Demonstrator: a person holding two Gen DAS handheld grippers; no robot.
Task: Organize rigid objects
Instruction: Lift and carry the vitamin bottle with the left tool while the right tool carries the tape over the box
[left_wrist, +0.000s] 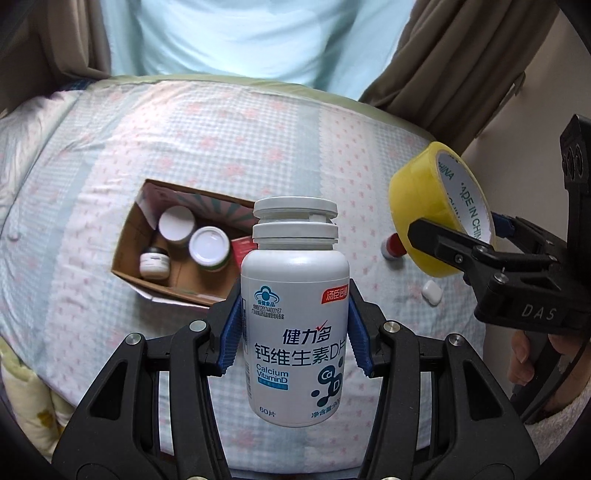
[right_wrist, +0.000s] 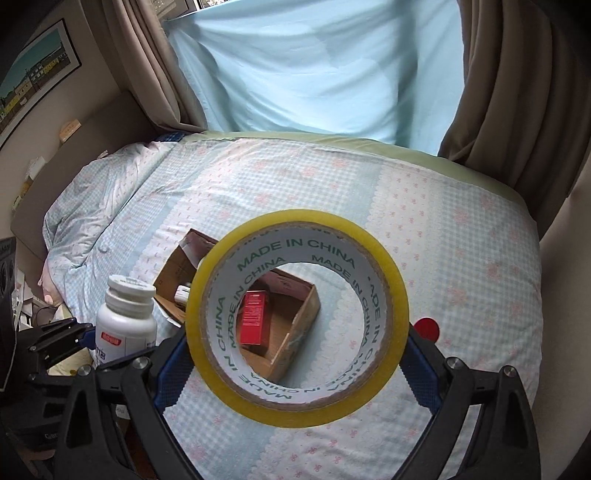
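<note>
Vitamin bottle (left_wrist: 295, 325) pinched upright in left claw (left_wrist: 295, 325), tape roll (right_wrist: 297, 317) clamped in right claw (right_wrist: 297, 354), both held above bed w/ cardboard box (left_wrist: 125, 258) beyond; transport step, next lower each into box's free space.

The white pill bottle (left_wrist: 294, 325) carries the most print — large dark-blue characters "健力多" over "钙维生素D片", then "Calcium VitaminD" in lighter blue, "60片" at the bottom left and "净含量:" partly cut off at the bottom right. A red tag on its shoulder reads "汤臣倍健", and a blue emblem sits above small registration print too fine to read fully. The yellow tape roll (right_wrist: 297, 319) repeats "MADE IN CHINA" in green around its white inner core. The right gripper (left_wrist: 524, 295) body is embossed "DAS" — nothing else legible.
</note>
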